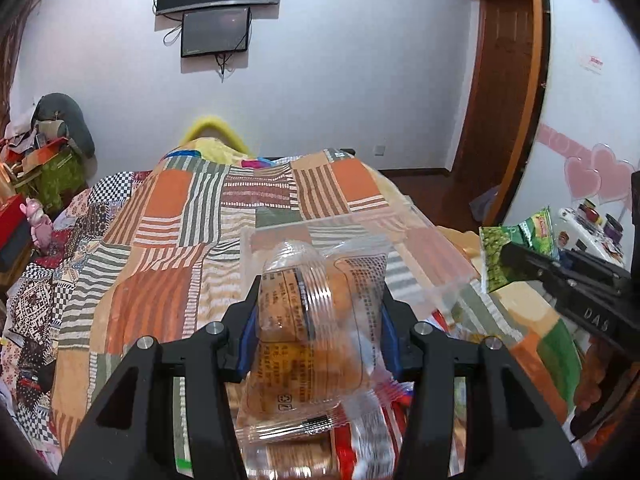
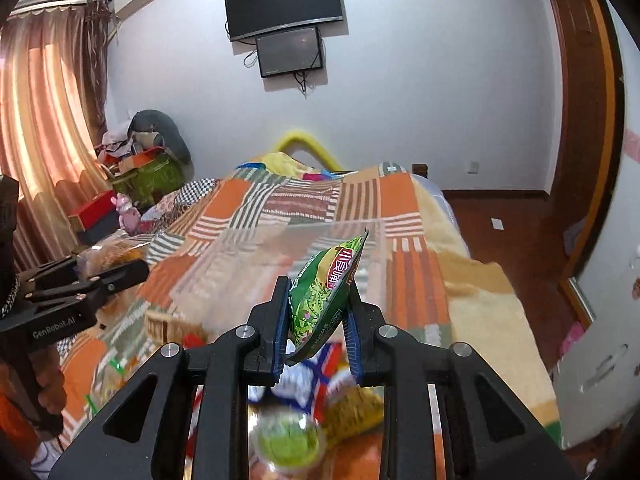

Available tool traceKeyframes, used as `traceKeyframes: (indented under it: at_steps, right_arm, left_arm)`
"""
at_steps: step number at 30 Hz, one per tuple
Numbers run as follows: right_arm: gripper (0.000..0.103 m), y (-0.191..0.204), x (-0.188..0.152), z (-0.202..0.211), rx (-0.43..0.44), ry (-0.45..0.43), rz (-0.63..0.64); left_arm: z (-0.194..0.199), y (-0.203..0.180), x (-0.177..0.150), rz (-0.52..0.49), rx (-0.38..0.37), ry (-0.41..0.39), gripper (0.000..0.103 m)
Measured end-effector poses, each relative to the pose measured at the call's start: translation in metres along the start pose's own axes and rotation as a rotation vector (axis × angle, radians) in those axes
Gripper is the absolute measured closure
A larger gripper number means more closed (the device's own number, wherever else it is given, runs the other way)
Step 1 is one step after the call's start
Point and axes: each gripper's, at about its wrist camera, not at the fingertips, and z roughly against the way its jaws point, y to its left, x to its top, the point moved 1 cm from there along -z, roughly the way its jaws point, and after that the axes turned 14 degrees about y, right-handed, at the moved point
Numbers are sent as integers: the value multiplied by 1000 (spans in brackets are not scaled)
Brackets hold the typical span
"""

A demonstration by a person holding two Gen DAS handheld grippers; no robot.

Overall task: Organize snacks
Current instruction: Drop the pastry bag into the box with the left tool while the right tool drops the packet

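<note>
While we look along the left gripper [image 1: 320,300], we see its two black fingers with blue pads pressed against a clear plastic packet of orange-brown pastry [image 1: 316,320], held raised above the bed. More wrapped snacks [image 1: 360,440], red, white and clear, lie beneath it at six o'clock, partly hidden by the gripper body. Beyond the packet, a clear plastic container [image 1: 420,248] rests on the patchwork bedspread of orange, brown and grey stripes [image 1: 168,248].

At three o'clock in this view, the right gripper [image 1: 500,254] holds a green snack bag [image 1: 494,256].

From the right wrist view, the right gripper [image 2: 320,300] is clamped on that green foil bag with red lettering [image 2: 324,296], tilted, its top corner pointing to one o'clock. Below, blurred, lie a yellow packet [image 2: 356,408] and a round green-topped cup [image 2: 286,436]. At nine o'clock the left gripper [image 2: 132,270] shows. On the far wall at twelve o'clock hang two dark screens [image 2: 286,4].
</note>
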Motion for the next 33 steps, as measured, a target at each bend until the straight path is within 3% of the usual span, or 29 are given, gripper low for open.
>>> traceKeyframes:
  at_steps: [8, 21, 26, 30, 33]
  right_arm:
    - [81, -2, 21, -43, 3, 51, -11]
    - [81, -6, 23, -86, -4, 189, 15]
    - [79, -9, 23, -87, -5, 204, 26]
    - [77, -7, 25, -81, -27, 195, 31]
    - [64, -5, 28, -73, -28, 181, 31]
  left_arm:
    - [-49, 0, 36, 13, 21, 62, 54]
    - [-120, 2, 53, 8, 9, 209, 53]
    - [-124, -2, 49, -15, 48, 224, 45]
    - [-112, -2, 47, -21, 29, 205, 41]
    - [-94, -2, 47, -13, 18, 160, 37]
